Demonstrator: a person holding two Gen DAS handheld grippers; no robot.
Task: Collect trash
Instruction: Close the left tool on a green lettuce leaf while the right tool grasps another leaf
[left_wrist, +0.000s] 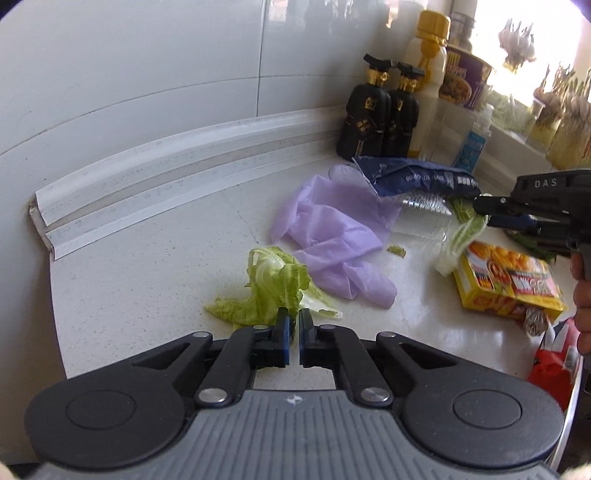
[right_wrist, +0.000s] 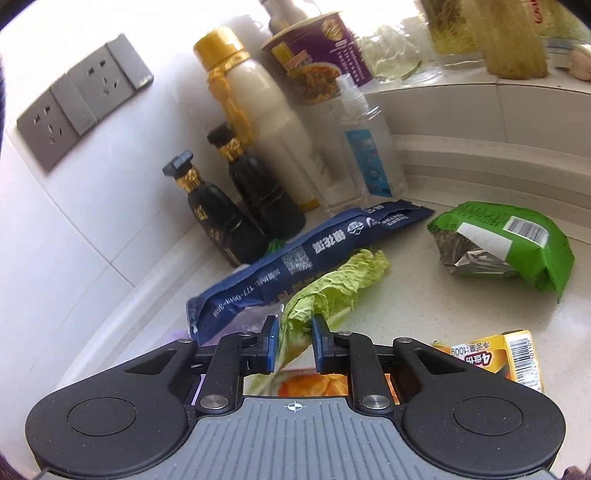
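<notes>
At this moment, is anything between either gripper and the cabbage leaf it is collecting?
No. The left gripper is shut on the torn cabbage leaf, and the right gripper is shut on the long cabbage leaf. No bin is in view.

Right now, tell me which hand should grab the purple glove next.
Left, probably. The purple glove lies just beyond the left gripper, beside the cabbage leaf it pinches. The right gripper is closed on another leaf, farther off by the blue wrapper.
</notes>
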